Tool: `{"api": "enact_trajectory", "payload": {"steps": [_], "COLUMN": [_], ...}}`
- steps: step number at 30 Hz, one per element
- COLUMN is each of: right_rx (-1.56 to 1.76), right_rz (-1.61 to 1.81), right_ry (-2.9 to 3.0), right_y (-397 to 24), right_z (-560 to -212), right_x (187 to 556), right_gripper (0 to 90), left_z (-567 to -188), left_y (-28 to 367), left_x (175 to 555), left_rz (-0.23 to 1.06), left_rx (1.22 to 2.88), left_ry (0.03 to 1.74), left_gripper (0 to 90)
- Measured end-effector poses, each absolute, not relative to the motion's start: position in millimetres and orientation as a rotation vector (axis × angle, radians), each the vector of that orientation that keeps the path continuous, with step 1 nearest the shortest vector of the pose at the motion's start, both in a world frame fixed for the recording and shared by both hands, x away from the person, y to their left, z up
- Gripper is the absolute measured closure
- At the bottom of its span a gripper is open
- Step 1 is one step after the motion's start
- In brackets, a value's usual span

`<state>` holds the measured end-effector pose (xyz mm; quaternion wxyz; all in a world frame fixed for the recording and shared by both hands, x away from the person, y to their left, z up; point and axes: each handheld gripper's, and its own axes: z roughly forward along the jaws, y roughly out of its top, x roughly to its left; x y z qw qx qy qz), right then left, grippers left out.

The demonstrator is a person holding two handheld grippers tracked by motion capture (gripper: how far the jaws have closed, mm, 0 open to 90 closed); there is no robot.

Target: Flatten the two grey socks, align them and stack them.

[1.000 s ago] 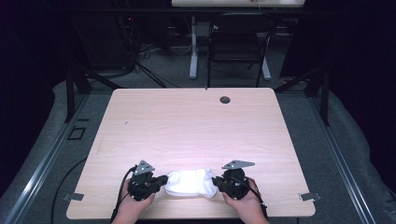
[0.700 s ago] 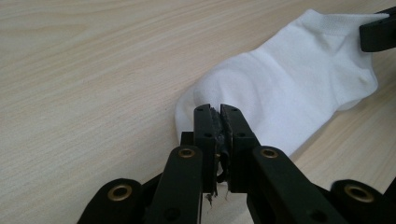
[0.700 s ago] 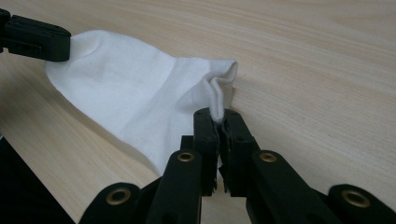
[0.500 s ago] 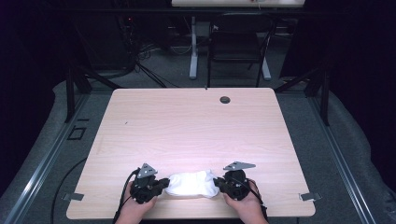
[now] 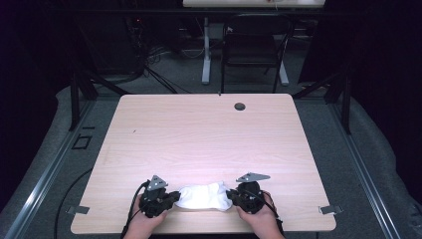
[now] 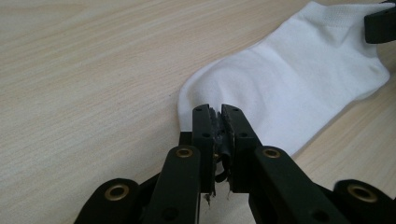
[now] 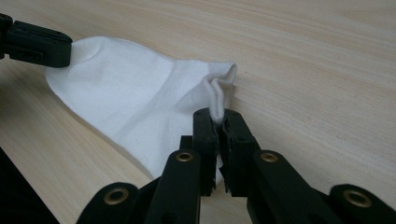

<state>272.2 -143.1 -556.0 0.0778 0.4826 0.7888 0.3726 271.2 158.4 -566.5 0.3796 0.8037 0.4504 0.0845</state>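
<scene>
Dark room beyond a pale wood-grain table (image 5: 199, 134); black chair (image 5: 251, 50) and a white desk leg (image 5: 205, 52) stand on the grey floor past the table's far edge; small round grommet (image 5: 240, 106) sits near that far edge, right of centre.

White ankle sock (image 5: 204, 195) lies flat on the table close to the near edge, roughly midway along it; well apart from the grommet.

Left gripper (image 5: 171, 197) at the sock's left end, held low over the table by a hand (image 5: 144, 221) coming in from the near edge; in the left gripper view its jaws have just been opening a little, now nearly together with a narrow slit between the pads; sock's rounded end (image 6: 289, 79) lies just beyond the tips, no cloth seen between them; released, barely parted.

Right gripper (image 5: 231, 197) at the sock's right end, in the other hand (image 5: 259, 221); in the right gripper view the jaws are clenched on a pinched fold of the sock's edge (image 7: 219, 91), cloth rising in a small ridge from between the tips.

Grey three-cornered plates top both grippers; sock spans the gap between the two.
</scene>
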Motion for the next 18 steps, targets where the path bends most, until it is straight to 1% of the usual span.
{"api": "enact_trajectory", "payload": {"steps": [18], "right_rx": [1.440], "right_rz": [1.114], "right_ry": [2.359], "right_y": [-141.2], "right_z": [-559.1], "right_x": [274.9], "right_gripper": [85.1], "left_z": [-565.3], "left_y": [157.5], "left_x": [274.5], "left_rz": [0.219], "left_rx": [2.031], "left_ry": [1.135], "left_gripper": [83.5]}}
